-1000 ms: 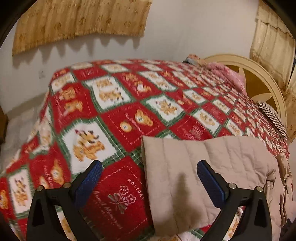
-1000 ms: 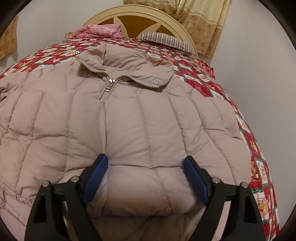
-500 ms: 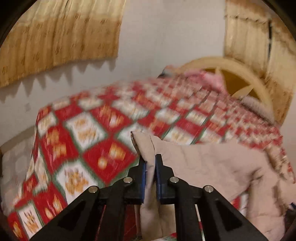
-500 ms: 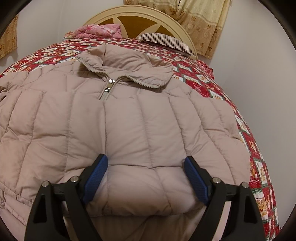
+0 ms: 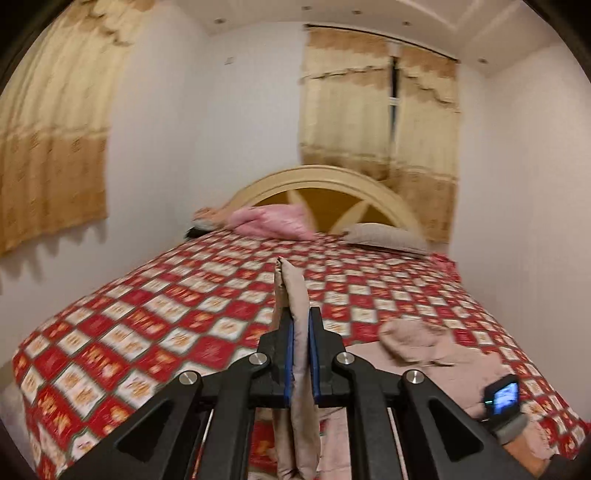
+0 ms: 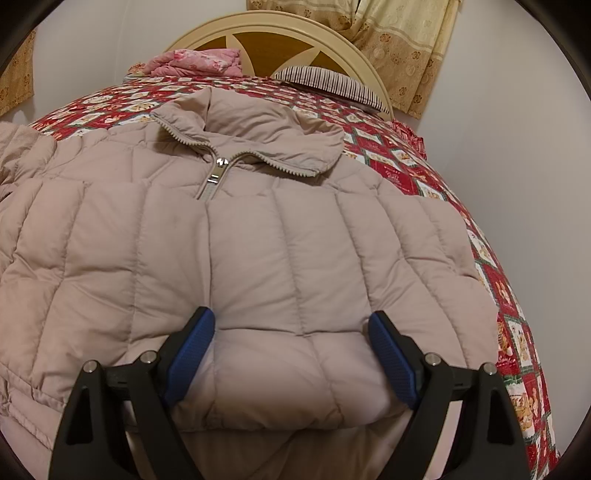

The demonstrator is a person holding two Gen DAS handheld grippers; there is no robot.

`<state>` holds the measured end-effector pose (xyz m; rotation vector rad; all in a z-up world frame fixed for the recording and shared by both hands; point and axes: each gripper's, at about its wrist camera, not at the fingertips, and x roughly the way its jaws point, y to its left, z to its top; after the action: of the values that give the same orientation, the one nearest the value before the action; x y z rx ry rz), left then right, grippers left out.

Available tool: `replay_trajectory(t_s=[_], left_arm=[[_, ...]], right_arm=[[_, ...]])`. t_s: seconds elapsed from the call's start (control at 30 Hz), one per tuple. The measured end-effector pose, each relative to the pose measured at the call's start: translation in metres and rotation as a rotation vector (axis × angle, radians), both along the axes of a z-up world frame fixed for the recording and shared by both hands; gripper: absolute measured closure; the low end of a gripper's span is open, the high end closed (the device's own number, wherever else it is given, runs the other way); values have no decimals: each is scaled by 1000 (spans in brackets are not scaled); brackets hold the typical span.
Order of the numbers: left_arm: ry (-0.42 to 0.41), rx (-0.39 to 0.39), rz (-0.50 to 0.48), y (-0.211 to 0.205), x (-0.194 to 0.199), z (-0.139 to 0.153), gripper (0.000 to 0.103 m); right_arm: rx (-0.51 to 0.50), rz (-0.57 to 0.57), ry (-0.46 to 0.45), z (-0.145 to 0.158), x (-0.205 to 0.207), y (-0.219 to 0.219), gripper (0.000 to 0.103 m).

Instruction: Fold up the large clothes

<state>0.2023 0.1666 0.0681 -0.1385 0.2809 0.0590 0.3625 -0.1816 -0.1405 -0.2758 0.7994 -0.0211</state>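
Observation:
A beige quilted puffer jacket (image 6: 258, 240) lies front-up on the bed, zipped, collar toward the headboard. My right gripper (image 6: 291, 343) is open, its blue pads on either side of a folded puffy section at the jacket's near edge. My left gripper (image 5: 300, 332) is shut on the jacket's sleeve end (image 5: 291, 291) and holds it lifted above the bed, the fabric sticking up between the pads. The jacket's body (image 5: 424, 350) shows at the lower right of the left wrist view.
The bed has a red, white and green patchwork cover (image 5: 166, 321). A cream arched headboard (image 6: 295, 33), a striped pillow (image 6: 328, 83) and pink bedding (image 6: 195, 62) are at the far end. Walls and curtains (image 5: 380, 99) surround it. The other gripper's camera (image 5: 504, 397) shows at right.
My left gripper closed on the sleeve end and lifted it up, swinging toward the headboard. My right gripper stayed open and barely moved.

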Motion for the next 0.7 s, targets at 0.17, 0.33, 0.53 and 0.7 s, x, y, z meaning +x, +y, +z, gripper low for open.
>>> replay_trajectory(t_s=[0.17, 0.33, 0.53, 0.7], left_arm=[[-12, 18, -142, -61, 21, 12, 101], [16, 30, -265, -127, 47, 4, 101], [105, 73, -357, -204, 84, -40, 101], [177, 42, -315, -197, 84, -59, 101]], right_arm=[[-1, -1, -1, 0, 0, 0, 15], [178, 20, 76, 8, 7, -21, 14], [425, -4, 45, 36, -12, -63, 14], [567, -28, 6, 50, -31, -86, 5]])
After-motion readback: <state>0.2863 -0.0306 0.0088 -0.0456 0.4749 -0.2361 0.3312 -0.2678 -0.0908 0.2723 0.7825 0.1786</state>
